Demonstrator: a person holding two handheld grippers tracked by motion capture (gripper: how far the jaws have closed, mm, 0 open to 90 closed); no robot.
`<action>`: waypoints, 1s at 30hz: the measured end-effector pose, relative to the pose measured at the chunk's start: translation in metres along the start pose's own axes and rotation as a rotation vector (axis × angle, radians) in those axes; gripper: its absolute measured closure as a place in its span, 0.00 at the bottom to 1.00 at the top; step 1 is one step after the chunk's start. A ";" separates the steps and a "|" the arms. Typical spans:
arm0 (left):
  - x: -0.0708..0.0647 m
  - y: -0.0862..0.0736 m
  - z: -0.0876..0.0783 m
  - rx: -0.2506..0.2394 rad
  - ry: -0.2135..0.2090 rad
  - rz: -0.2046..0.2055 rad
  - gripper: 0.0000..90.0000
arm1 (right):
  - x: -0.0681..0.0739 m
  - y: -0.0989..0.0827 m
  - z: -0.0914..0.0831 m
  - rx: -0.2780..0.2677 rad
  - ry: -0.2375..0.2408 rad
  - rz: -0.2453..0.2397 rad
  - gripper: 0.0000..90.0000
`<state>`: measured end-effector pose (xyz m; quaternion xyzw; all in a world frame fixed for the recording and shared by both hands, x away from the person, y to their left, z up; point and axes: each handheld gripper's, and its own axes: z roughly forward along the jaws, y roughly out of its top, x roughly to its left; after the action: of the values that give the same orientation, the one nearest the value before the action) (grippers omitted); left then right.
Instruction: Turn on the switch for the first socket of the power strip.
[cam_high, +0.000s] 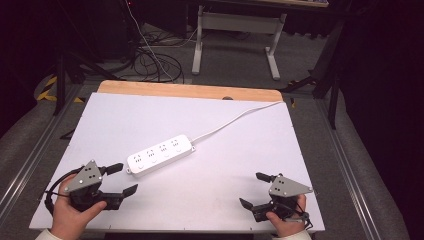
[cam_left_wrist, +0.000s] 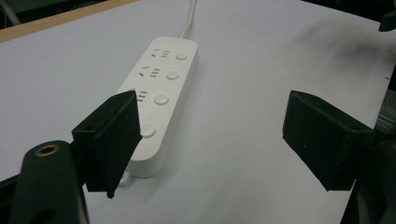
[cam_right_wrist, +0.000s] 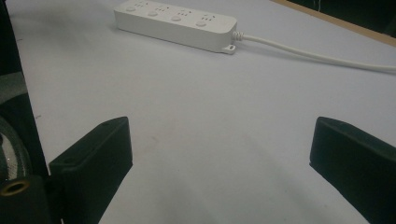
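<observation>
Left gripper (cam_high: 122, 179) spread, empty, near white power strip (cam_high: 160, 154); right gripper (cam_high: 253, 189) spread, well apart; approach squarely across the strip's narrow width

A white board (cam_high: 250, 165) covers the table, and a strip of bare wood (cam_high: 190, 91) shows along its far edge, well ahead of both pairs of jaws. Beyond that lies grey carpet (cam_high: 235, 65), with a tangle of black and white cables (cam_high: 155, 62) and the white legs of a desk frame (cam_high: 272, 55). The surroundings are dark; metal rails (cam_high: 30, 160) flank the table.
</observation>
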<state>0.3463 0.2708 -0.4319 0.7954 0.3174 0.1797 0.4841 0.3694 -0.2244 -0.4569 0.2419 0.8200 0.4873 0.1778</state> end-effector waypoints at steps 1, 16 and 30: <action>0.000 0.002 0.000 0.000 0.002 0.007 0.22 | 0.000 0.000 0.000 0.000 0.000 0.000 0.07; 0.009 0.029 0.014 0.006 -0.036 0.016 0.27 | -0.001 -0.001 -0.001 -0.002 0.003 0.004 0.07; 0.013 0.054 0.028 0.017 -0.066 0.036 0.30 | -0.001 -0.002 -0.001 -0.004 0.000 0.000 0.07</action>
<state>0.3907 0.2431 -0.3974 0.8106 0.2882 0.1593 0.4842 0.3688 -0.2265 -0.4579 0.2416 0.8191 0.4889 0.1781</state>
